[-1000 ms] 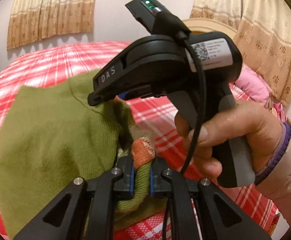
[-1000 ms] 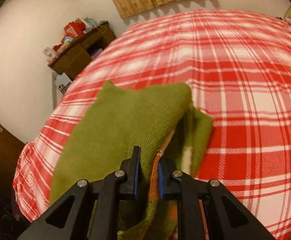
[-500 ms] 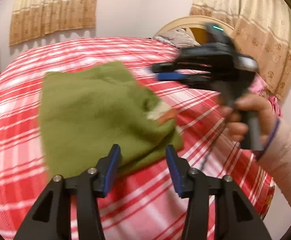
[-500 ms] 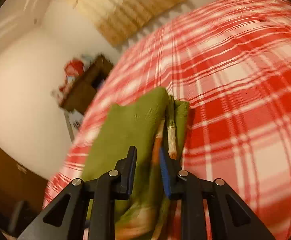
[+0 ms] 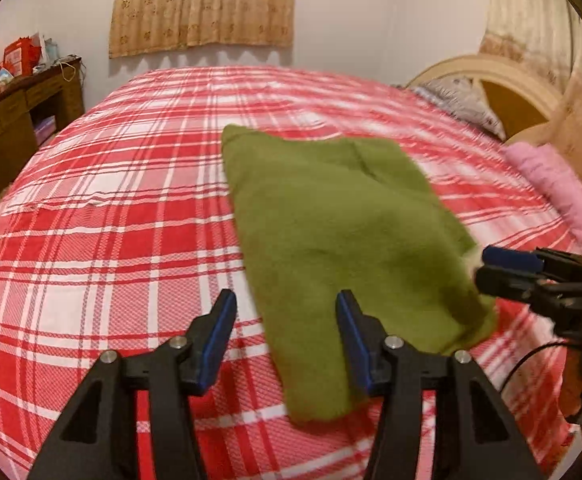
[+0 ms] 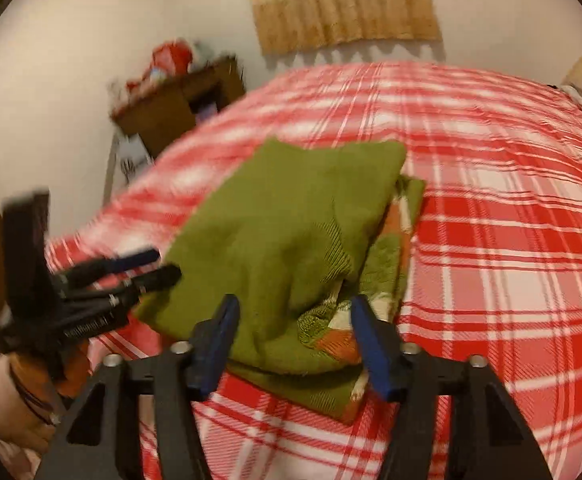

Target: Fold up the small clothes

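Observation:
A small green knitted garment (image 5: 343, 248) lies folded on the red plaid bedcover (image 5: 111, 208). Its orange and white patterned inner layer (image 6: 399, 216) shows along the right edge in the right wrist view. My left gripper (image 5: 285, 304) hangs over the garment's near corner, its jaws opening and the pads clear of the cloth. My right gripper (image 6: 295, 312) hovers over the garment's (image 6: 291, 232) near edge, jaws also opening, nothing pressed between them. Each gripper shows in the other's view: the right gripper (image 5: 507, 268) at the garment's right corner, the left gripper (image 6: 147, 268) at its left corner.
A cluttered wooden desk (image 5: 19, 96) stands by the wall beyond the bed's left side. A curved headboard (image 5: 491, 76), a grey pillow (image 5: 463, 100) and pink bedding (image 5: 551, 184) lie at the right. A hand (image 6: 7, 400) holds the left gripper.
Both grippers were shut on the garment's edge a second ago. They have let go, opened and drawn back, and the garment now lies flat on the bed.

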`<state>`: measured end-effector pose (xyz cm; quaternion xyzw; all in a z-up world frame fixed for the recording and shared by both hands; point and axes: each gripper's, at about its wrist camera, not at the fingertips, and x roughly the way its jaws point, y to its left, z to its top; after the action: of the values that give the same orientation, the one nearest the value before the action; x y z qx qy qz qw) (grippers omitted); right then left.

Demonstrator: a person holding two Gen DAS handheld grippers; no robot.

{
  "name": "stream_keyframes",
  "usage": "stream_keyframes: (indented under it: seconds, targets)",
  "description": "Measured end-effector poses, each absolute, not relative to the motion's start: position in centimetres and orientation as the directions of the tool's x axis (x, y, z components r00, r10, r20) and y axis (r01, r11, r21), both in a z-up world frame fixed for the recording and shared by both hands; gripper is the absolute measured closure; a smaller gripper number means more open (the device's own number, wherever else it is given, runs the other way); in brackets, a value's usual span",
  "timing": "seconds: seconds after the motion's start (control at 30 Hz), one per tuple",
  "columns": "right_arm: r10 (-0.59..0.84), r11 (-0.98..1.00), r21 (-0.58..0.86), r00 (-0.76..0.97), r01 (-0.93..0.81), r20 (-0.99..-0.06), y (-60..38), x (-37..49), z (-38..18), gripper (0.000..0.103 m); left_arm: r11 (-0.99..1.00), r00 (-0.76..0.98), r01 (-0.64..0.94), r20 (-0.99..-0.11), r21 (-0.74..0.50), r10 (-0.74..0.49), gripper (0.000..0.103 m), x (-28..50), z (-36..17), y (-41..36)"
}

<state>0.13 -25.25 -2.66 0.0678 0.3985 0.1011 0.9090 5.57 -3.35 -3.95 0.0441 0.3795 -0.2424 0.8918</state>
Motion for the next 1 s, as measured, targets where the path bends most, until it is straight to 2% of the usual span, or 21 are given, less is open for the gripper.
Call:
stream_keyframes:
  seconds: [0.13,0.2,0.3,0.37,0.47,0.67,0.77,0.9,0.97,1.0]
  targets:
    - [0.210,0.978,0.178,0.607,-0.114,-0.766,-24.9,1.1,-5.5,0.060,0.881,0.609,0.470,-0.701,-0.059,-0.372,0.040,4.5,-4.6,-3.6]
    - [0.186,0.982,0.160,0.611,-0.098,-0.769,-24.6,0.7,-6.1,0.060,0.882,0.624,0.471,-0.695,-0.029,-0.356,0.034,4.3,-4.5,-3.6]
    - [0.172,0.985,0.137,0.606,-0.103,-0.777,-24.2,0.0,-5.9,0.063,0.880,0.621,0.474,-0.696,-0.031,-0.359,0.033,4.6,-4.5,-3.5]
    - [0.208,0.978,0.181,0.600,-0.106,-0.773,-24.8,-0.2,-5.7,0.064,0.883,0.614,0.467,-0.701,-0.049,-0.363,0.028,4.7,-4.6,-3.0]
    - [0.313,0.941,0.324,0.609,-0.097,-0.729,-27.0,-0.2,-5.3,0.064,0.889,0.596,0.450,-0.713,-0.083,-0.368,0.022,5.3,-5.2,-2.6]
    - [0.349,0.906,0.418,0.662,-0.060,-0.663,-29.2,0.1,-4.6,0.064,0.901,0.584,0.414,-0.722,-0.128,-0.371,0.009,5.6,-6.7,-1.9]
    - [0.326,0.921,0.387,0.650,-0.053,-0.687,-28.7,1.0,-4.8,0.064,0.901,0.588,0.412,-0.717,-0.135,-0.376,0.009,5.4,-6.8,-2.0]
    - [0.250,0.968,0.203,0.602,-0.146,-0.758,-25.3,0.9,-6.0,0.064,0.901,0.591,0.414,-0.715,-0.128,-0.373,0.009,5.2,-6.9,-2.1]
    - [0.214,0.976,0.152,0.586,-0.155,-0.781,-24.6,0.9,-5.8,0.068,0.901,0.591,0.413,-0.715,-0.130,-0.374,0.009,5.2,-6.9,-2.1]
    - [0.219,0.975,0.156,0.579,-0.157,-0.785,-24.5,1.0,-5.8,0.081,0.902,0.591,0.412,-0.715,-0.129,-0.373,0.009,5.2,-6.9,-2.1]
